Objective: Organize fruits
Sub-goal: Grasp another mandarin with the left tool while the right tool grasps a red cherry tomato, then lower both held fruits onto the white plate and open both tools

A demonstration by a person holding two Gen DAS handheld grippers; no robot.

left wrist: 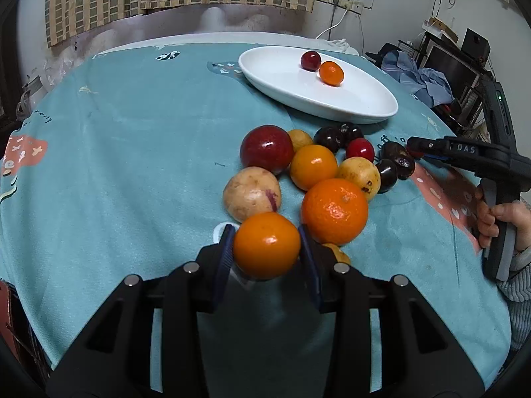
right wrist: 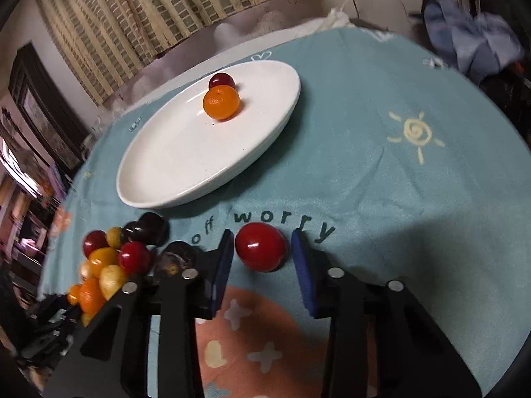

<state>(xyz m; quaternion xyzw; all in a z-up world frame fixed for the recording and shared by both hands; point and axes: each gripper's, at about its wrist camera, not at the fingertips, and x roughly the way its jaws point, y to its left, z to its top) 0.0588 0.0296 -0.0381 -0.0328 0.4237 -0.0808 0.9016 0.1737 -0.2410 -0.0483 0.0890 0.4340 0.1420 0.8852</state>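
My left gripper is shut on an orange mandarin at the near edge of a fruit pile of mandarins, plums, yellow fruits and dark fruits on the teal cloth. A white oval plate behind the pile holds a red plum and a small orange. My right gripper has its jaws either side of a red plum, with small gaps showing. It sits in front of the plate. The right gripper also shows in the left wrist view, right of the pile.
The pile lies left of my right gripper in its view. The teal tablecloth covers a round table. A curtain hangs behind. Clothes and dark shelves stand off the table's right side.
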